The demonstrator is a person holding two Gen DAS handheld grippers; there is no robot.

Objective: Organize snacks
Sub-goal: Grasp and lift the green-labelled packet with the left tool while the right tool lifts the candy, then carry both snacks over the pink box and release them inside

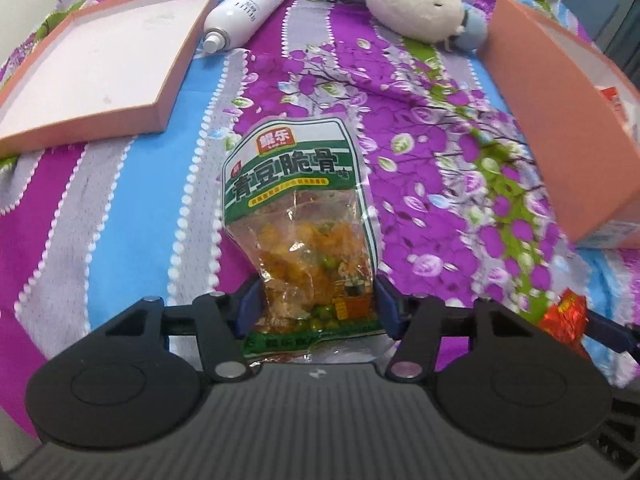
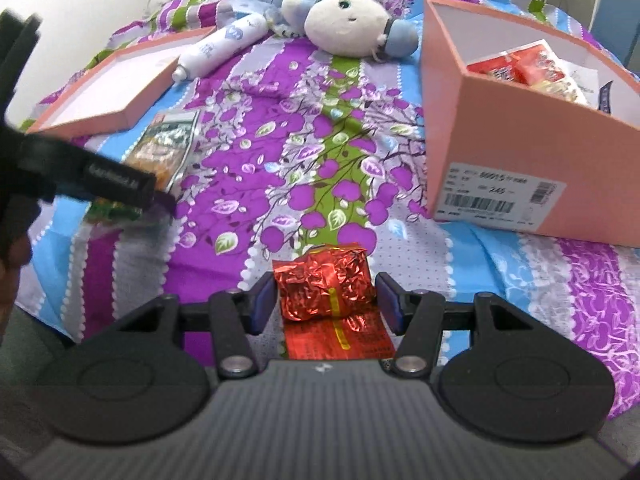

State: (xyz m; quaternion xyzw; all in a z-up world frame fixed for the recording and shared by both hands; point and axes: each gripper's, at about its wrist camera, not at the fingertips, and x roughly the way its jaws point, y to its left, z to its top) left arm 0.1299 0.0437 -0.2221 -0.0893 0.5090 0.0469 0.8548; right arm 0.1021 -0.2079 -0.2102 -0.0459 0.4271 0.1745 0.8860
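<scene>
Floral purple-and-blue bedding (image 2: 320, 184) is carrying everything, and nearest the cameras the left gripper (image 1: 316, 304) is pinching the bottom of the green pea snack bag (image 1: 304, 208) while the right gripper (image 2: 326, 300) is straddling the red foil packet (image 2: 326, 286), fingers spread and seemingly not yet touching it. Squeezing the crumpled foil squarely should avoid slips. Both packs are running lengthwise away from the grippers, the bag's logo end pointing outward, toward the pink box (image 2: 520, 176) holding snacks beyond.

Surface: a bed (image 2: 320, 184) under a sheet (image 1: 120, 220) striped in purple, blue, grey and green, printed with flowers and leaves.
Wall: plain white wall (image 2: 80, 0) behind the bed's far left.
Light: bright and even, with soft shadows.
</scene>
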